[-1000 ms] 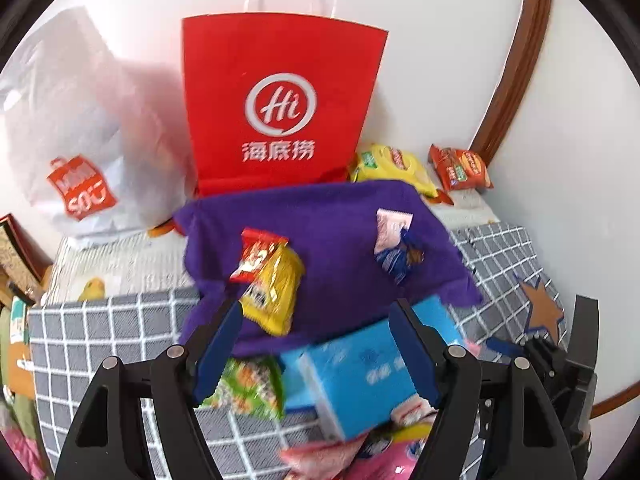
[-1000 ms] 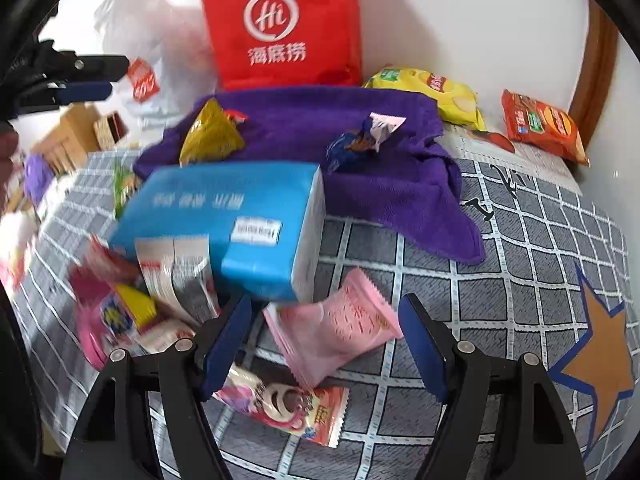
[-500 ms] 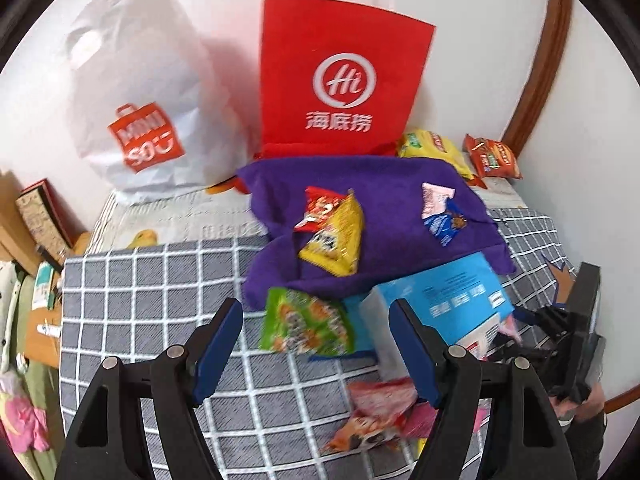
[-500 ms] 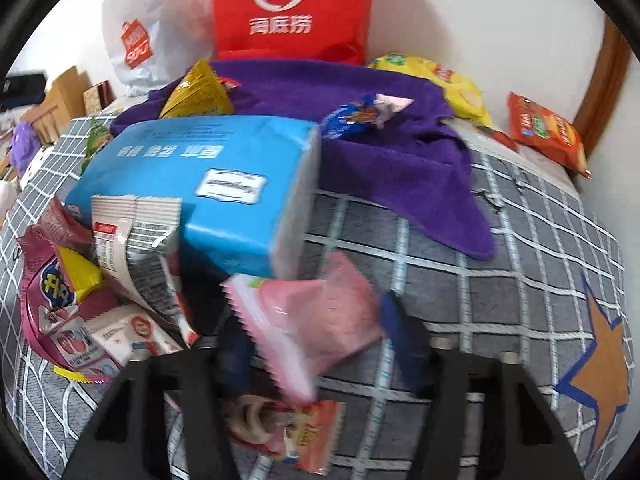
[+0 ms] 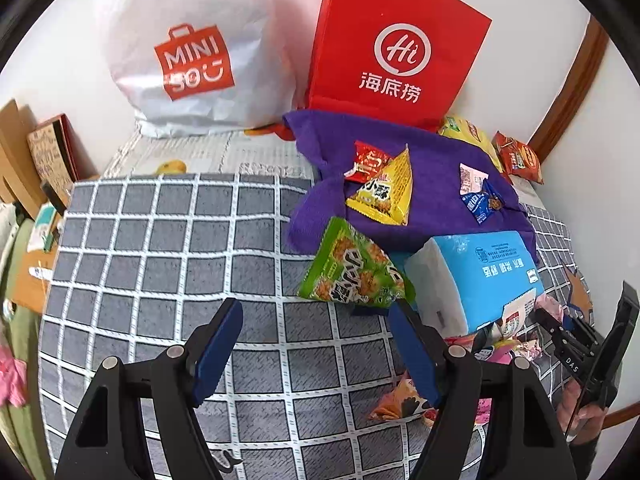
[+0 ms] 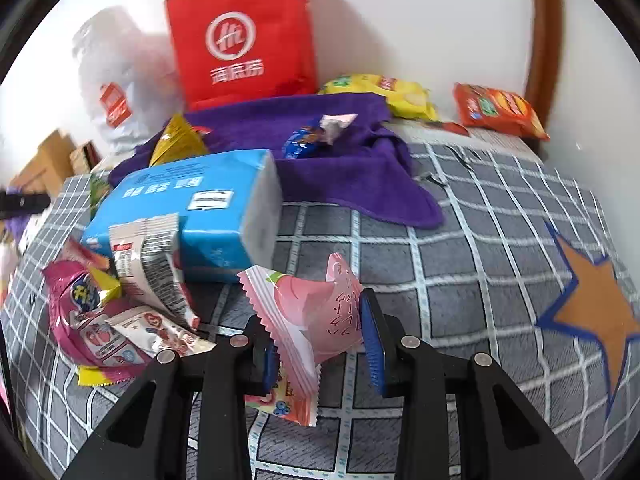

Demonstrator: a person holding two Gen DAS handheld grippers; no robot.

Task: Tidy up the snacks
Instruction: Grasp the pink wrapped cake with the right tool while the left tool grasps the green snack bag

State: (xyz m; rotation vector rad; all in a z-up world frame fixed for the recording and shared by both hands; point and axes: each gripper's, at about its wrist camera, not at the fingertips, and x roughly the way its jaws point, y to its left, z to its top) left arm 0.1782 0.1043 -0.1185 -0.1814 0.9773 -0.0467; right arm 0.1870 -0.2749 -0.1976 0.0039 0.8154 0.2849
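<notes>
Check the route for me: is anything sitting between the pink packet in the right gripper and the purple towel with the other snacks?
Yes. The right gripper holds the pink packet, and the blue tissue pack lies up and left of it, partly across the way. The purple towel corner straight ahead looks unobstructed over bare grid cloth.

Grey checked cloth (image 5: 160, 264) bearing purple towel (image 5: 432, 168), blue tissue pack (image 6: 200, 208), green snack packet (image 5: 352, 272), shopping bags.

Both wrist views look down-forward, sharing the blue tissue pack (image 5: 486, 276) (image 6: 192, 208); right nearer.
</notes>
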